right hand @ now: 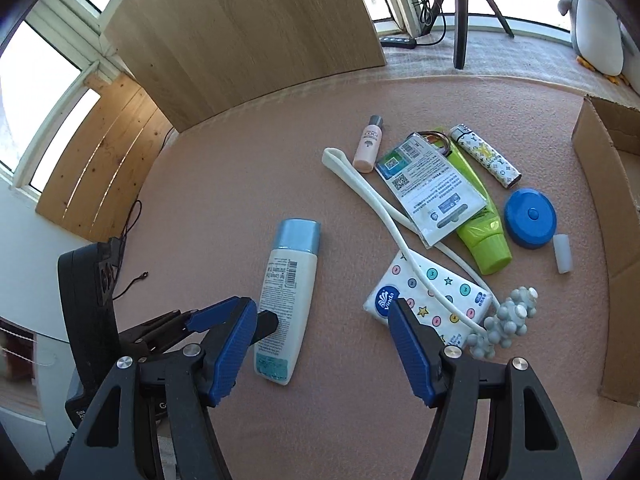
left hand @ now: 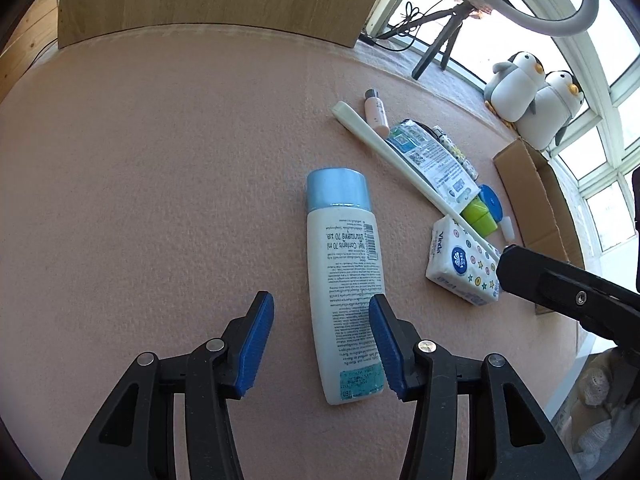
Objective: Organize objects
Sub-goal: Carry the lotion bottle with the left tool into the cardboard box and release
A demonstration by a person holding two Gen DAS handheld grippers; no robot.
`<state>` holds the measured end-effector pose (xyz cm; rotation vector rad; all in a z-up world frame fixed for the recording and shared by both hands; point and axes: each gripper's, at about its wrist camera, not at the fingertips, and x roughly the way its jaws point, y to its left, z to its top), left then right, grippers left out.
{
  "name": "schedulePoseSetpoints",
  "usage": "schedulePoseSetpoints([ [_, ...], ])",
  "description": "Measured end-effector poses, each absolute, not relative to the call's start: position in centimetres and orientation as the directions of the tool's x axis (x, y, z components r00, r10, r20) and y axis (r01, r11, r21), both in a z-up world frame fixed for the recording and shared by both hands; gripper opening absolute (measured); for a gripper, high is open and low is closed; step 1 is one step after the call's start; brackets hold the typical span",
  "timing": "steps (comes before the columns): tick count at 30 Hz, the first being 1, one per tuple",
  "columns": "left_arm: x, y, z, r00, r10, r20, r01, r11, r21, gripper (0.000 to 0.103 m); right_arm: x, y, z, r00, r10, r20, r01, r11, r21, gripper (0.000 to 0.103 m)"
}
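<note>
A white bottle with a blue cap (left hand: 344, 280) lies flat on the pink felt table (left hand: 160, 200). My left gripper (left hand: 320, 304) is open over its lower half, and the right pad overlaps the bottle's edge. In the right wrist view the same bottle (right hand: 288, 300) lies left of centre. My right gripper (right hand: 322, 308) is open and holds nothing, hanging between the bottle and a Vinda tissue pack (right hand: 432, 292). Beyond lie a white strap (right hand: 376, 204), a small pink bottle (right hand: 368, 146), a printed packet (right hand: 432, 188), a green tube (right hand: 484, 236) and a blue round case (right hand: 530, 218).
An open cardboard box (right hand: 612, 200) stands at the table's right edge. A patterned lighter (right hand: 486, 156), a small white cap (right hand: 562, 252) and a grey knobbly toy (right hand: 504, 320) lie near it. A wooden board (right hand: 248, 32), a tripod (right hand: 460, 12) and plush penguins (left hand: 532, 96) stand behind.
</note>
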<state>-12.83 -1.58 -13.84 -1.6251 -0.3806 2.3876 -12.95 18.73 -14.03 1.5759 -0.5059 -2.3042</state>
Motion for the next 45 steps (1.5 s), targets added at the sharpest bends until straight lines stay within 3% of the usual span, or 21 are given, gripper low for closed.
schedulePoseSetpoints([
  [3,-13.2,-2.1,-13.9,-0.348,0.368,-0.862,-0.045,-0.925,-0.376,0.053,-14.7,17.7,-15.5,-0.291,-0.473,-0.831,0.04,-0.874,0.484,0.065],
  [7,-13.8,-2.1,-14.6,-0.315,0.418,-0.852,-0.05,-0.904,-0.425,0.053,-16.0,16.6,-17.5,-0.211,-0.507,-0.836,0.01,-0.856,0.516,0.052],
  [10,-13.8,-1.7,-15.0,-0.292,0.437,-0.851,-0.069,-0.897,-0.437,0.053,-16.4,16.2,-18.6,-0.183,-0.514,-0.838,-0.008,-0.851,0.524,0.051],
  [22,-13.9,-0.7,-15.2,-0.281,0.439,-0.853,-0.078,-0.897,-0.436,0.047,-16.6,14.6,-20.8,-0.129,-0.517,-0.846,0.0,-0.853,0.522,0.039],
  [33,-13.6,3.6,-10.1,-0.35,0.437,-0.829,-0.14,-0.899,-0.415,0.047,-14.5,20.7,-15.4,-0.244,-0.521,-0.818,0.008,-0.844,0.536,0.039],
  [45,-15.5,18.2,-5.2,-0.353,0.549,-0.758,-0.312,-0.833,-0.458,0.047,-12.1,34.4,-10.4,-0.386,-0.422,-0.82,-0.084,-0.87,0.487,0.039],
])
